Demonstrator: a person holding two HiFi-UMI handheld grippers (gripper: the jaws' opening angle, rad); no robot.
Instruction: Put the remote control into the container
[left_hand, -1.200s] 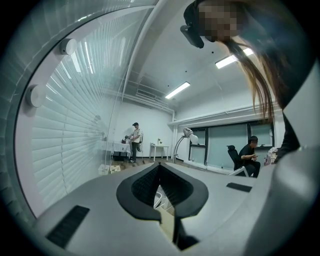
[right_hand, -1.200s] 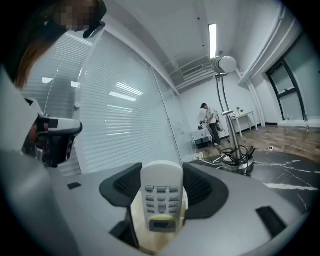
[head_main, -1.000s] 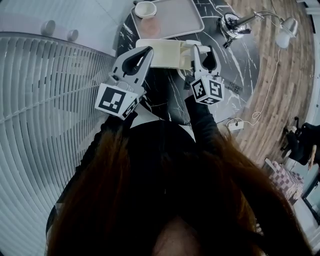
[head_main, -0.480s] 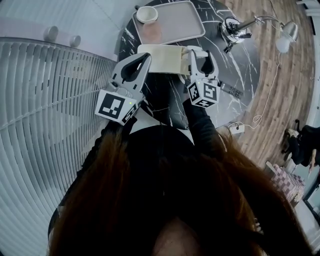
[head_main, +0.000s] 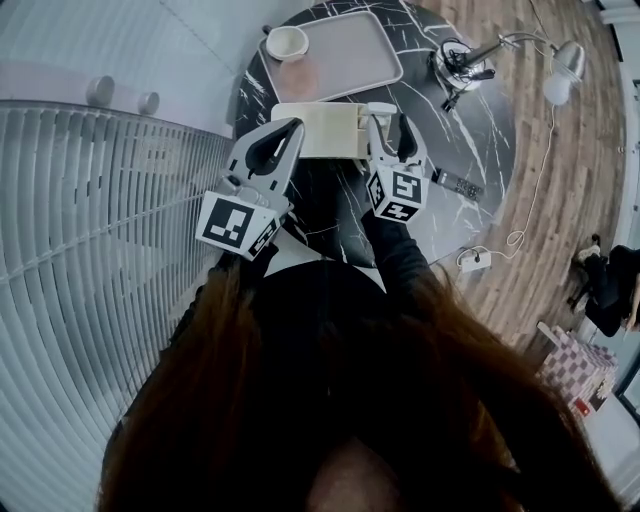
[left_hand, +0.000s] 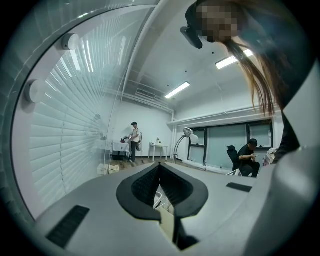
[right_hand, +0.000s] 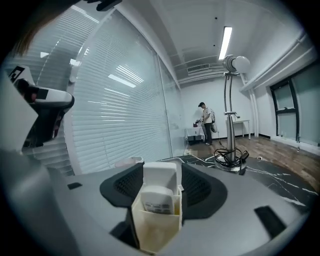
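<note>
A cream container (head_main: 315, 130) stands on the round black marble table (head_main: 485, 130). My right gripper (head_main: 393, 112) is at the container's right end. In the right gripper view the right gripper (right_hand: 160, 172) is shut on a white remote (right_hand: 160, 176) that stands upright in the container (right_hand: 155, 230). A second, shorter white remote (right_hand: 157, 200) sits in the pocket in front of it. My left gripper (head_main: 297, 101) is shut and empty, its tips by the container's left end. A black remote (head_main: 455, 183) lies on the table to the right.
Behind the container a grey tray (head_main: 345, 45) holds a white bowl (head_main: 287, 42). The base of a desk lamp (head_main: 455, 58) with coiled cable stands at the back right. A glass wall with blinds (head_main: 90, 250) runs close along the left. People stand and sit far across the room.
The right gripper has shifted slightly left, closer against the container's right end. The left gripper has stayed by the left end, still shut.
</note>
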